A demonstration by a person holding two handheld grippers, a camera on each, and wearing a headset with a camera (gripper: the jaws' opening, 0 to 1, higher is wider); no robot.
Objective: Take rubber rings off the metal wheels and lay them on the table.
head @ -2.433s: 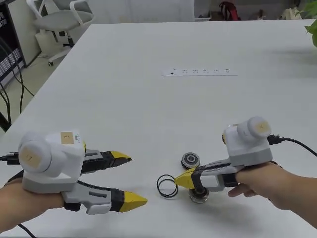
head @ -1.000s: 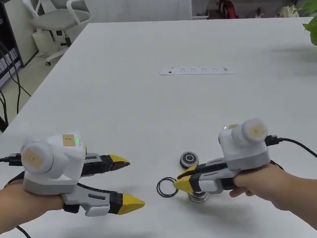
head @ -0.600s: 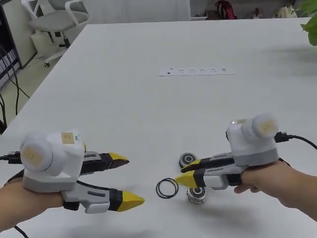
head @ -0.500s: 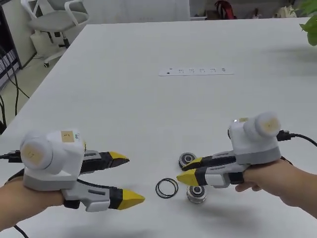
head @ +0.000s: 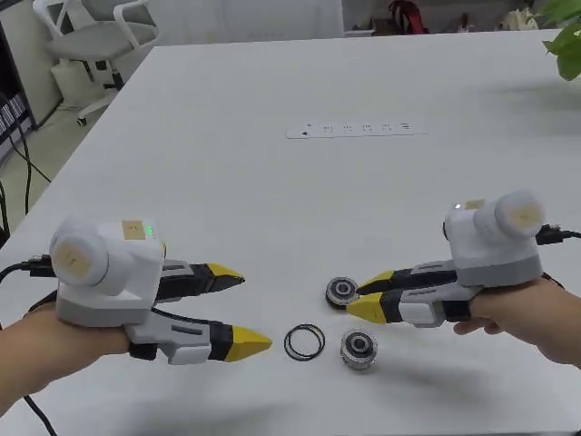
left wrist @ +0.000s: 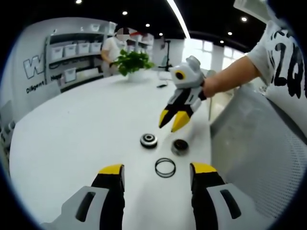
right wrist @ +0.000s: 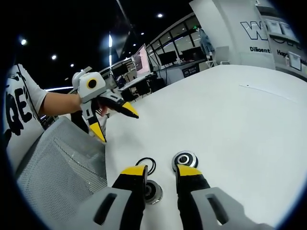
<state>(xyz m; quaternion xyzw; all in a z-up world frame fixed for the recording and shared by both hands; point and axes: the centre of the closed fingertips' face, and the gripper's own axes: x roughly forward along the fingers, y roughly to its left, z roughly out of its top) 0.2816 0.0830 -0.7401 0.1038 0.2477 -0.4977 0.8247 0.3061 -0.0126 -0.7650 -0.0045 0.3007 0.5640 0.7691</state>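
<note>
Two small metal wheels lie on the white table (head: pixel 272 191). The far wheel (head: pixel 342 291) has a dark rim, and the near wheel (head: pixel 358 348) looks bare silver. Thin black rubber rings (head: pixel 304 341) lie flat just left of the near wheel. My right gripper (head: pixel 365 295) hovers open beside the far wheel and above the near one, with nothing between its fingers. My left gripper (head: pixel 243 309) is open to the left of the rings. The left gripper view has the rings (left wrist: pixel 165 167) ahead of its gripper (left wrist: pixel 157 169) and both wheels (left wrist: pixel 148 140) (left wrist: pixel 180 146) beyond. The right gripper view shows its gripper (right wrist: pixel 161 171) with the far wheel (right wrist: pixel 184 159), near wheel (right wrist: pixel 152 190) and rings (right wrist: pixel 145 166).
A white power strip (head: pixel 356 131) lies mid-table, far beyond the work. An office chair (head: pixel 86 41) stands off the table's far left corner, and plant leaves (head: pixel 565 36) reach in at the top right. The table's near edge lies close under my hands.
My right gripper has lifted off the near wheel, opened and drawn back to the right; the wheel now lies uncovered beside the rings. The left gripper has hardly moved.
</note>
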